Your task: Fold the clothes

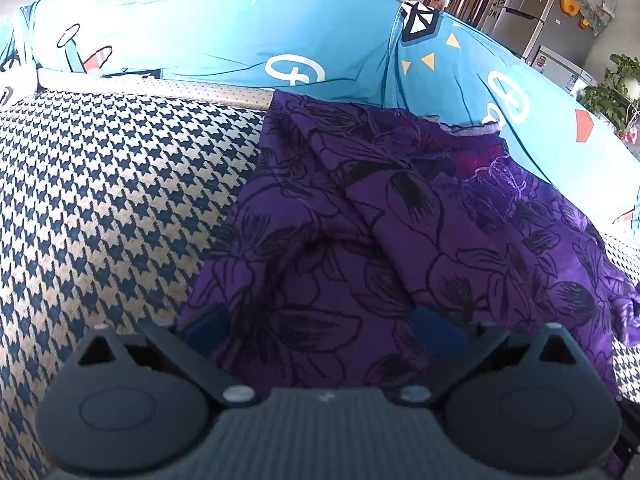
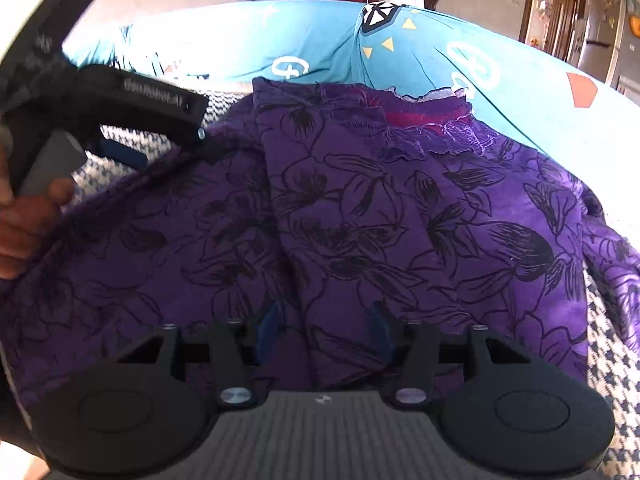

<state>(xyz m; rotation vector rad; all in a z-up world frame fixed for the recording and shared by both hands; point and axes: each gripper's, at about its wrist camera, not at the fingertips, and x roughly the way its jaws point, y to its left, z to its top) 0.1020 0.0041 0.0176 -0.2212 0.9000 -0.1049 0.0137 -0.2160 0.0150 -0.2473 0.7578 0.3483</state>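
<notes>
While the houndstooth sofa seat (image 1: pixel 100 200) spreads wide below a teal printed cover (image 1: pixel 224 28), the purple floral garment (image 2: pixel 360 220) lies rumpled on the seat, its top edge against that cover. Both left tongs (image 1: pixel 322 334) and right tongs (image 2: pixel 326 326) stand parted with purple cloth between the blue pads; whether they press it I cannot tell. One hand (image 2: pixel 24 216) grips the left tool's handle.

Houndstooth cover (image 1: pixel 100 200) lies bare to the left of the purple garment (image 1: pixel 360 240): free passage there. Blue cushions (image 1: pixel 200 28) close off the far side. Garment's right edge leaves only a narrow houndstooth strip.
</notes>
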